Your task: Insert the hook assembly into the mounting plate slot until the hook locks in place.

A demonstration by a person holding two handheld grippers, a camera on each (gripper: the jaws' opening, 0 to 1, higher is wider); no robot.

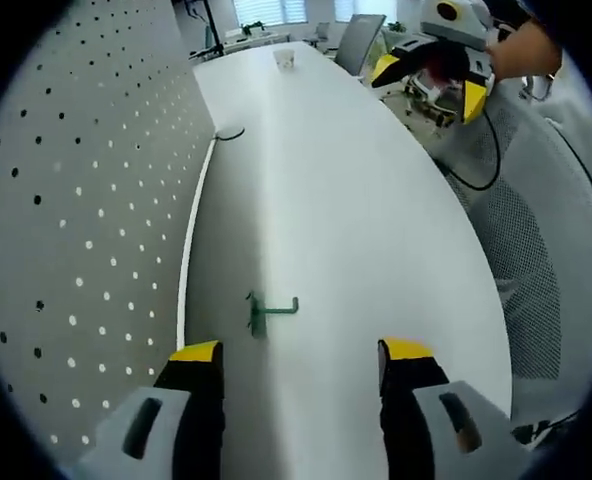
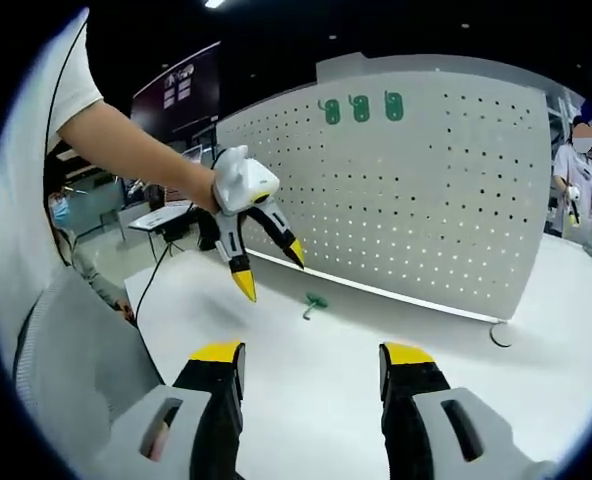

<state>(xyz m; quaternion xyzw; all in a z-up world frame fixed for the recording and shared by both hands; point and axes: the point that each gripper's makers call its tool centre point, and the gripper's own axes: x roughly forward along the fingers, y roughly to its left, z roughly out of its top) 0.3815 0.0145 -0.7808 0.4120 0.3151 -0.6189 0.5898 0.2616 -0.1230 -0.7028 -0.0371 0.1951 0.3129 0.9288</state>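
Both tools point(image 1: 301, 362) point(image 2: 311, 365) agape, empty

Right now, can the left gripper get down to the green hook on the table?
Probably yes: the green hook lies alone on the white table, just ahead of the left gripper, whose jaws stand open with nothing between.

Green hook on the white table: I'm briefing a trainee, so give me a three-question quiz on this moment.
1. True or false: the small green plastic hook lies loose on the white table.
2. The left gripper is: A open, B shut on the hook.
3. Fill in: three more green hooks hang on the white ____.

Key: 1 true; 2 A; 3 pegboard.
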